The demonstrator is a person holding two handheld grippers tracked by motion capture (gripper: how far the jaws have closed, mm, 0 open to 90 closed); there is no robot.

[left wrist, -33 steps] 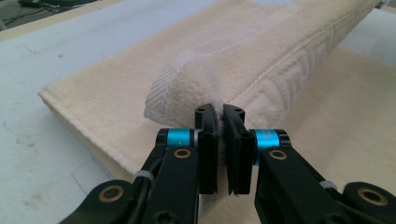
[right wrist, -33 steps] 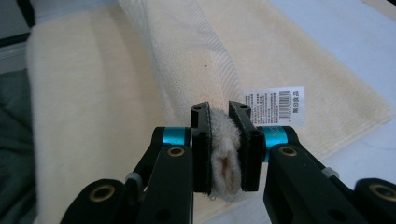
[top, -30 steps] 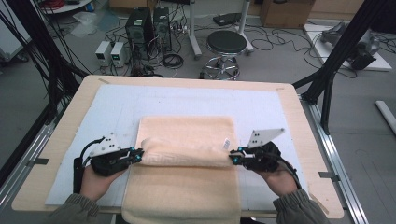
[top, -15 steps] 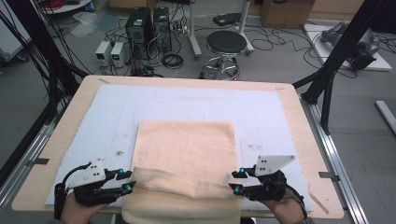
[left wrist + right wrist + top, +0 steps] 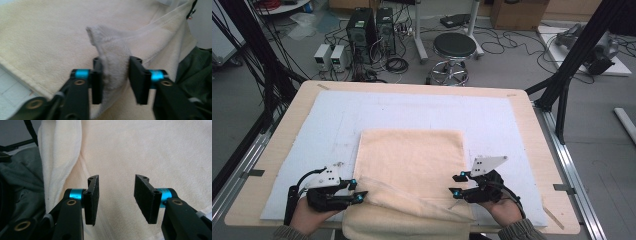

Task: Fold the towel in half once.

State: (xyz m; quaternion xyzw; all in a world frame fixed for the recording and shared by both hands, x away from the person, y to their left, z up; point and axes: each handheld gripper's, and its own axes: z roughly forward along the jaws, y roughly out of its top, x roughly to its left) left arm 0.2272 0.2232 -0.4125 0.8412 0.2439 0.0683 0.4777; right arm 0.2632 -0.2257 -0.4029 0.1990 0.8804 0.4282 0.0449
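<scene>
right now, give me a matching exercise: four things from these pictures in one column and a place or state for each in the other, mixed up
Things
1. left claw
2. right claw
3. towel
4. stool

Places or states
A. on the floor beyond the far edge of the table
B. cream, lying on the pale mat, near edge rumpled and over the table edge
C. a fold of cloth stands between its jaws
D. jaws apart, nothing between them

Pairs: 1-C, 2-D, 3-B, 4-A
</scene>
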